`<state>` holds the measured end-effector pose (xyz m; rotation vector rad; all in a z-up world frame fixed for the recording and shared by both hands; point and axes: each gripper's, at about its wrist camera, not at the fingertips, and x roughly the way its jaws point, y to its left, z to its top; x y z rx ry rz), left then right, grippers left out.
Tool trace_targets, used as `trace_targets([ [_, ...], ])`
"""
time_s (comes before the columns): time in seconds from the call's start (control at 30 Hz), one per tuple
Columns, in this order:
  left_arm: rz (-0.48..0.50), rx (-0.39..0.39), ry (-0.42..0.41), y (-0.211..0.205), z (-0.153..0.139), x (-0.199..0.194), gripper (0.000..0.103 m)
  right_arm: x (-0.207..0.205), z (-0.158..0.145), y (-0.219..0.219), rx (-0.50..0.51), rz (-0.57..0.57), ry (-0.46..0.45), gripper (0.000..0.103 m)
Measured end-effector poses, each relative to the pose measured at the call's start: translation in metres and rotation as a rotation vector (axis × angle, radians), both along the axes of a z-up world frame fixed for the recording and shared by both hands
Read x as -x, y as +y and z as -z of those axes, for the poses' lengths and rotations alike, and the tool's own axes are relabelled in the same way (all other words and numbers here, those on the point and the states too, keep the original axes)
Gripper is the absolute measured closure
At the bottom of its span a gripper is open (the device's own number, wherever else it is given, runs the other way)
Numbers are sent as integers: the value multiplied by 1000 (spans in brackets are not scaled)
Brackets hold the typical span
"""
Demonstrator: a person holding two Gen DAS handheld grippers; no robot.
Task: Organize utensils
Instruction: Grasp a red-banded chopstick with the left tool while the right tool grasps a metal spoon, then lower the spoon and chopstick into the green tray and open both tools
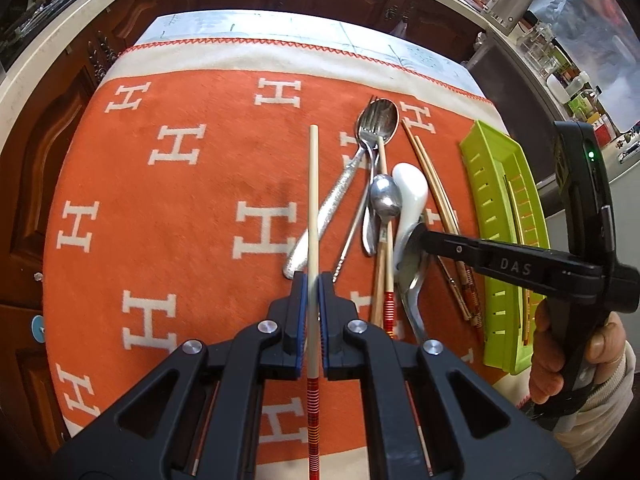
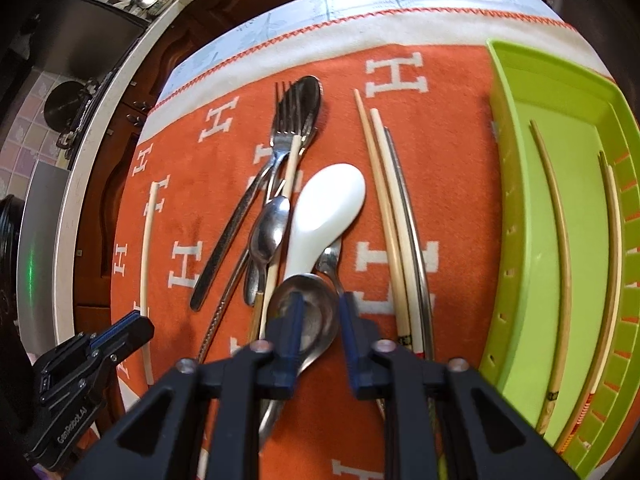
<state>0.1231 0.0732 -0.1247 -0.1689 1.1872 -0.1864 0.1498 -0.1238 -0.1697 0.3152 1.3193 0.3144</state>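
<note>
**A:** What took up most of the picture?

**B:** An orange cloth (image 1: 180,220) with white H's filled the middle of both views. A green tray (image 2: 560,200) lay along its right edge. Three chopsticks (image 2: 560,240) lay lengthwise in the tray, their lower ends cut off by the frame.

**A:** And the hands?

**B:** The left gripper (image 1: 313,284) rose from the bottom centre of its own view, pointing steeply down at the cloth. Its pads were clamped on one pale chopstick (image 1: 313,200), which ran straight up the frame. The red-banded end passed back between the fingers and out of sight. The right gripper (image 2: 321,302) pointed down just as steeply over the pile. In the left view it reached in from the right, and only part of the hand (image 1: 560,360) and a pale sleeve showed.

**A:** Was the right one holding anything?

**B:** Its jaws stood a little apart, astride the bowl of a metal spoon (image 2: 316,328). I couldn't tell whether the pads touched it, because the left finger covered part of the bowl.

**A:** What about the rest of the pile?

**B:** A white ceramic spoon (image 2: 324,208) lay just above that bowl. A fork (image 2: 286,120) and more spoons crossed at upper centre, overlapping too much to count. Loose chopsticks (image 2: 384,200) lay between the pile and the tray.
</note>
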Motion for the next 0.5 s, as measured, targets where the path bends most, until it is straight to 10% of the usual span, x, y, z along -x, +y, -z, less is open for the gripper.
trace_targets([
  [0.5,60,8,-47,-34,-27,18,100,30,-64,-22,24,-14,-221,102],
])
